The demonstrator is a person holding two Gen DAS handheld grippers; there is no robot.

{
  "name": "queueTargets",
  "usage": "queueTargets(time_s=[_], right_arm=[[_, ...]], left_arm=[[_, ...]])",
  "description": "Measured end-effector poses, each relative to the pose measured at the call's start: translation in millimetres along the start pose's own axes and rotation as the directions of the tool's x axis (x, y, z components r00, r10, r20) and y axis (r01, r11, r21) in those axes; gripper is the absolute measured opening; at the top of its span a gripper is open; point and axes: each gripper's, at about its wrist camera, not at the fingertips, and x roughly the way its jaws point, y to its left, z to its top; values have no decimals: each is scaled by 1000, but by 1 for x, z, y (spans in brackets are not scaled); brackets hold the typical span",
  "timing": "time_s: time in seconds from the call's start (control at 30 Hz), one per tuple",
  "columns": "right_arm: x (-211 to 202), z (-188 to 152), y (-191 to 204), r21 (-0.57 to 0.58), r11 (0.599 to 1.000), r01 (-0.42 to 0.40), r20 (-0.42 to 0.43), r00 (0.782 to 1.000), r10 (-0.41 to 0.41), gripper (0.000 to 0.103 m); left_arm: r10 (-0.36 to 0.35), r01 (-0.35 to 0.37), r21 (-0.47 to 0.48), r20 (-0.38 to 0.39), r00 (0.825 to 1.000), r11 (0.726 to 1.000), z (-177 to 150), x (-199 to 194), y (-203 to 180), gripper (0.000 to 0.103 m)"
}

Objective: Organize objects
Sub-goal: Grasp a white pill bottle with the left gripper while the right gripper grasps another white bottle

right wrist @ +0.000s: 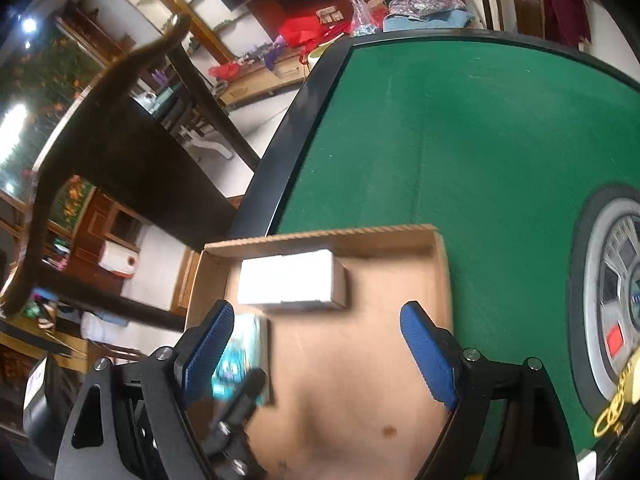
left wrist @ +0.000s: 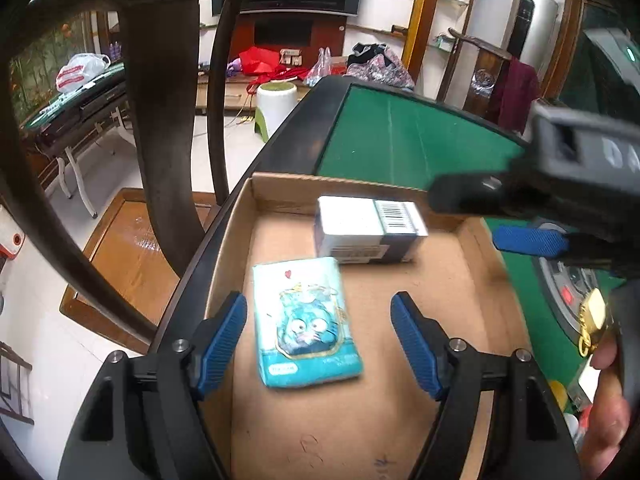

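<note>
A shallow cardboard tray point(left wrist: 472, 280) sits at the near left corner of a green felt table point(left wrist: 400, 140). In it lie a blue tissue pack with a cartoon print point(left wrist: 308, 320) and a white box with a barcode point(left wrist: 368, 232). My left gripper point(left wrist: 320, 320) is open, its blue pads either side of the tissue pack, apart from it. My right gripper point(right wrist: 316, 344) is open and empty above the tray point(right wrist: 436, 264), with the white box point(right wrist: 288, 280) ahead and the tissue pack point(right wrist: 244, 344) behind its left pad. The right gripper also shows in the left wrist view point(left wrist: 532, 240).
A dark wooden chair point(left wrist: 160, 140) stands close against the table's left side. A round control panel point(right wrist: 616, 288) sits in the table's centre. A gold keychain point(left wrist: 592, 320) hangs at the right. A white stool point(left wrist: 276, 100) stands on the floor beyond.
</note>
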Motion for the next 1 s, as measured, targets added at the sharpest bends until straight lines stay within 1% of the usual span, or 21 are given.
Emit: queueTargets(time_s=[0.07,0.17,0.23,0.3,0.33,0.4,0.43,0.5,0.53,0.57,0.6,0.63,0.67,0.7,0.73,0.77,0.8,0.9,1.0], right_arm=[[-17,-9,-11,1,1000,-17,15,1000,17,90],[-54,-35,-31,-11,999,-36,68,997,37,90],[-79,-52,-49,-19,998,-54,89,994,56,90],[-104,-73,-70,-15,997,-71,119,990,72,92],[-117,-84,-82,-11,997,-73,137,988,73,93],[-137,-102,-106,1,997,-82,170,982,80,94],[-148,-112,-121,9,997,-82,188,979,78,94],[-166,-131,-145,32,997,-72,225,972,63,94],[-177,-143,-159,35,997,-70,242,969,59,94],[-186,-154,-169,33,997,-70,264,963,59,94],[-193,-161,-178,28,998,-63,286,957,52,94],[-198,-165,-185,20,998,-56,302,952,47,94],[-202,-169,-190,11,999,-49,322,946,42,94],[-208,-173,-199,8,999,-33,350,936,28,94],[-211,-175,-204,11,1000,-15,368,930,10,94],[-215,-178,-209,12,1000,4,383,924,-8,94],[-219,-180,-216,8,1000,14,396,918,-16,94],[-225,-183,-229,-3,1000,-7,413,911,8,94],[-223,-179,-238,21,999,-25,397,918,15,94]], left_arm=[[-6,6,19,22,1000,1000,-8,-12,-8,74],[-22,17,78,52,998,997,-19,-24,-22,75],[-65,57,142,54,996,988,-30,-35,-39,75],[-123,110,217,44,991,970,-41,-41,-54,75],[-163,149,265,29,986,953,-49,-46,-64,75],[-239,223,351,4,971,909,-64,-56,-85,75],[-285,266,393,-11,959,880,-75,-63,-98,75],[-332,308,452,-28,943,837,-90,-73,-113,73],[-343,316,485,-36,939,815,-100,-78,-122,68],[-337,310,519,-44,941,796,-107,-80,-131,64],[-327,305,545,-60,943,781,-113,-80,-142,55],[-317,302,563,-74,945,769,-117,-78,-147,50],[-306,295,575,-81,949,763,-119,-74,-150,50],[-280,275,586,-84,956,762,-121,-70,-155,47],[-266,263,588,-85,960,764,-123,-68,-158,41],[-261,270,583,-102,960,766,-123,-64,-160,38],[-262,281,580,-118,958,765,-123,-63,-162,32],[-262,297,581,-146,954,758,-127,-60,-169,30],[-254,302,589,-166,953,749,-130,-57,-174,30]])
